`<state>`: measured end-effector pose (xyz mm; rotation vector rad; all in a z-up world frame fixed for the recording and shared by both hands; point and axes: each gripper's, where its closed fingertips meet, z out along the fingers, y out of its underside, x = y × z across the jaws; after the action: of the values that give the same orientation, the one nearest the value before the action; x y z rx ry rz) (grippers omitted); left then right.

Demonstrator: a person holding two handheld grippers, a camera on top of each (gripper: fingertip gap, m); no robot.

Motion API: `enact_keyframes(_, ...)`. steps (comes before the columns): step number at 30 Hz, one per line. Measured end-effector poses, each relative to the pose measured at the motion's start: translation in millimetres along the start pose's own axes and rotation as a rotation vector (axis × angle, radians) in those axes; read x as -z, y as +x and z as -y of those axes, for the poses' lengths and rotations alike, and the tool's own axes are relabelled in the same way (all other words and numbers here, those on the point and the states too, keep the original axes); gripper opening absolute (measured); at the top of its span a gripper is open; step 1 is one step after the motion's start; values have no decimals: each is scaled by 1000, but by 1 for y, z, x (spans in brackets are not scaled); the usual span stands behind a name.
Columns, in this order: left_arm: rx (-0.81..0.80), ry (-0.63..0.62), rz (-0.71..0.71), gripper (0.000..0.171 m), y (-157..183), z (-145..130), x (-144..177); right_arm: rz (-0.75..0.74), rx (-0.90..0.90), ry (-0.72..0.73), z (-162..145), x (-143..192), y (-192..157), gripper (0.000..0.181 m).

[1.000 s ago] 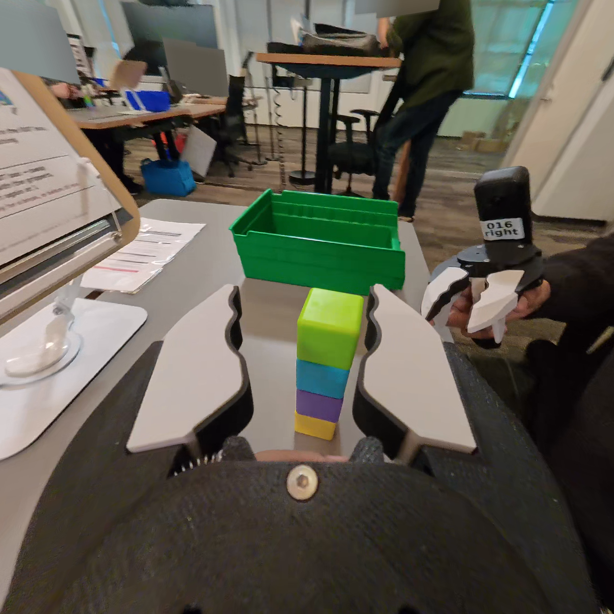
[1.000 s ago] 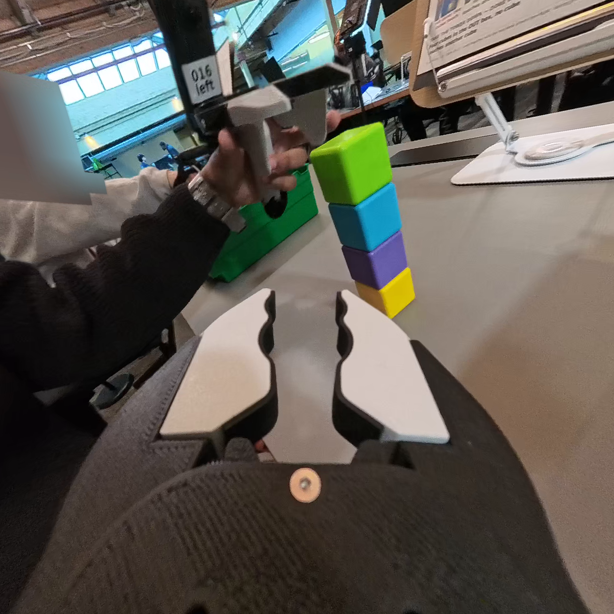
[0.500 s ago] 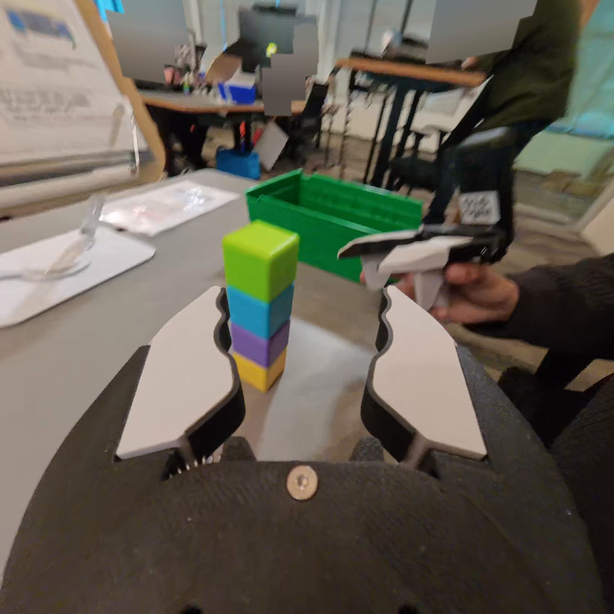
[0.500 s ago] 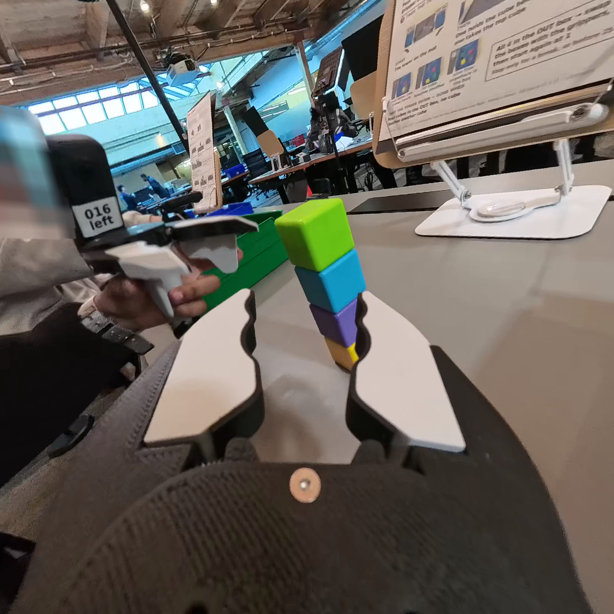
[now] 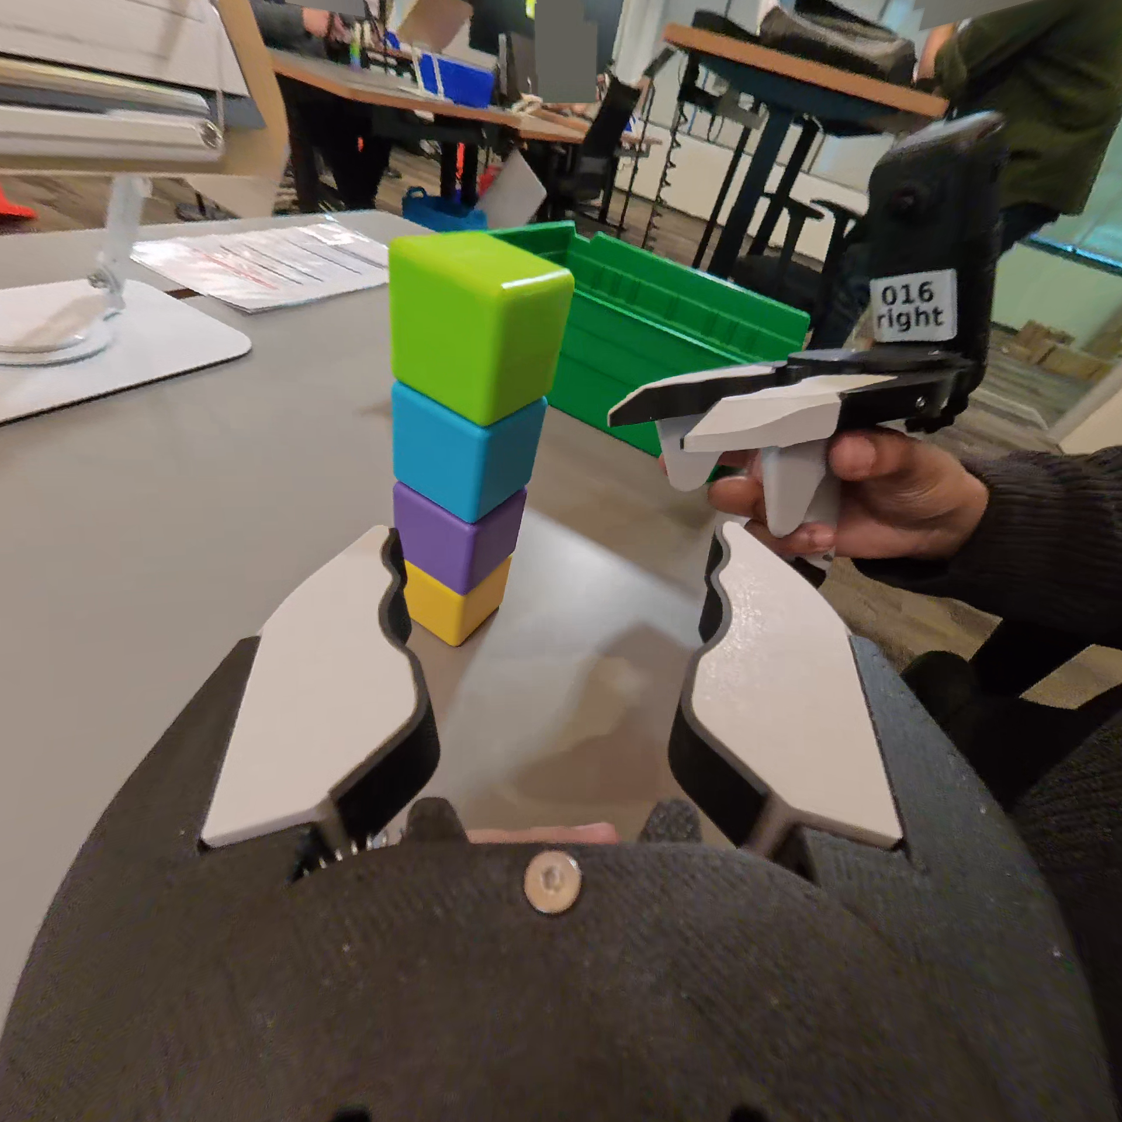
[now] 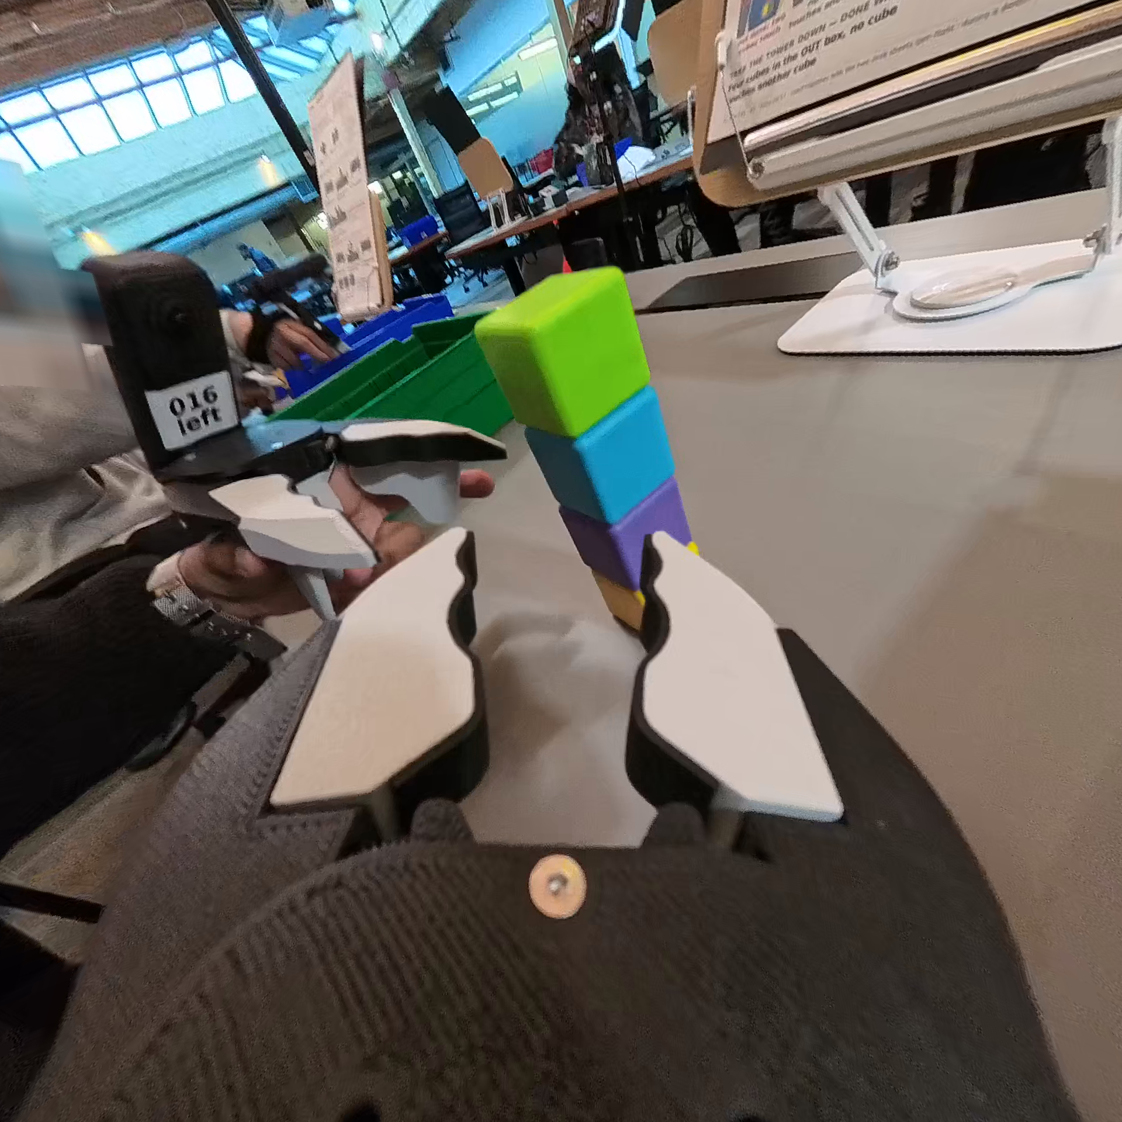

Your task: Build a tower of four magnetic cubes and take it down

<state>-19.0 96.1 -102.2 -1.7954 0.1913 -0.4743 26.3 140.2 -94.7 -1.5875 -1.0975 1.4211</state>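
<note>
Four cubes stand stacked as a tower (image 5: 461, 437) on the grey bench (image 5: 152, 486): a yellow cube (image 5: 455, 604) at the bottom, a purple cube (image 5: 458, 540) on it, a blue cube (image 5: 467, 452) above that, and a green cube (image 5: 473, 328) on top. The stack stands upright near the bench's front edge, with a green bin (image 5: 668, 340) behind it toward the far edge.

Both grippers are low, near the foot of the tower, and neither holds anything. The left gripper (image 5: 549, 571) has its fingers spread wide; its left fingertip (image 5: 376, 546) lies just beside the purple and yellow cubes, though contact cannot be judged. The right gripper (image 6: 558, 558) also has its fingers apart, and its right fingertip (image 6: 668, 552) overlaps the lower cubes in its own view. From the left wrist view, the right gripper appears side-on beside the tower, level with the blue cube and clear of it.

A white stand base (image 5: 91, 340) sits toward the bench's left edge, with a printed sheet (image 5: 261, 264) lying flat beyond it.
</note>
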Motion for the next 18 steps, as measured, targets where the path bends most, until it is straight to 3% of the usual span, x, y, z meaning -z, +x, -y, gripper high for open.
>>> enact_keyframes(6,19,-124,23,94,-16,-15,-27,-93,107,-46,-13,11,11,38)
enact_keyframes(12,-53,-273,-21,95,-33,-37,-35,-264,387,30,2,-16,40,25)
enact_keyframes(15,-35,-285,2,95,-47,-39,-43,-212,354,-28,-11,-23,37,26)
enact_keyframes(18,-33,-287,-24,94,-45,-38,-49,-212,399,-40,-16,-8,38,22)
